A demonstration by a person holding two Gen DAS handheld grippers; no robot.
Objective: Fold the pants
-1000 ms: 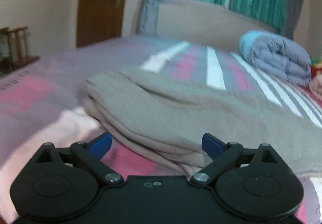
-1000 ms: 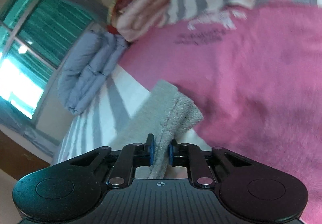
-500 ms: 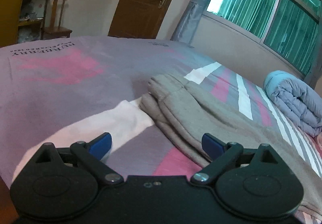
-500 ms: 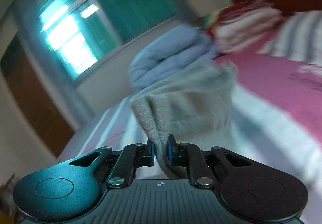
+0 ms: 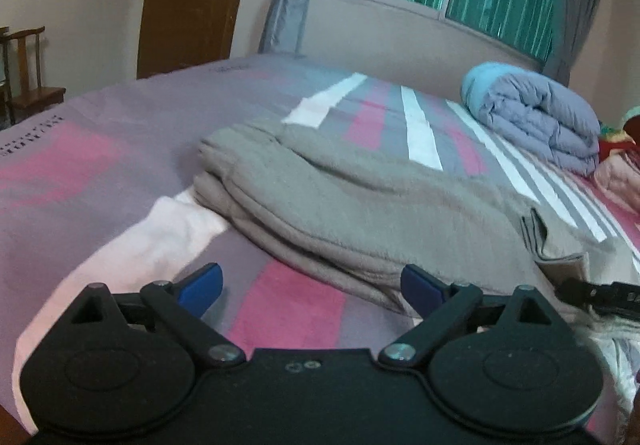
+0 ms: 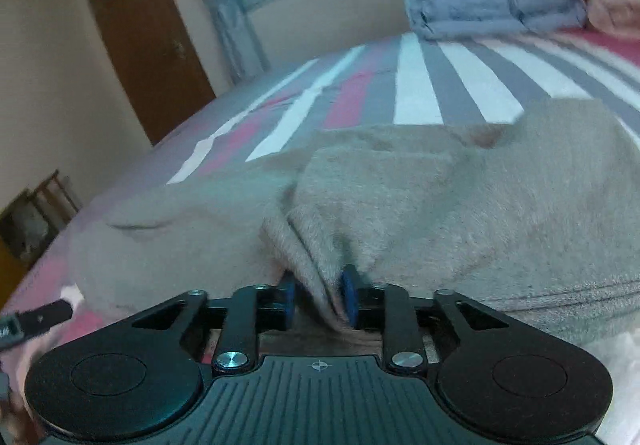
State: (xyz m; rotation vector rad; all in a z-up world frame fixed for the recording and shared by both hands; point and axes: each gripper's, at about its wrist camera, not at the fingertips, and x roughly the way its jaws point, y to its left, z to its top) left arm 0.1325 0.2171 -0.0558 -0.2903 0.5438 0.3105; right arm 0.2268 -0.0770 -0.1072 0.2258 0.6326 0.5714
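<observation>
While my right gripper has just been opening around grey fleece pants, my left gripper gapes empty; bedsheet lettering is unreadable.

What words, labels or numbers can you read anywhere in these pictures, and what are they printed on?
No text here can be read.
Dark printed lettering on the bedsheet, at the left edge near: too blurred and skewed to read.
A second small print on the same sheet near the far edge, around: too small to read.
Grey pants, folded quilt, both grippers: no lettering shows.
</observation>
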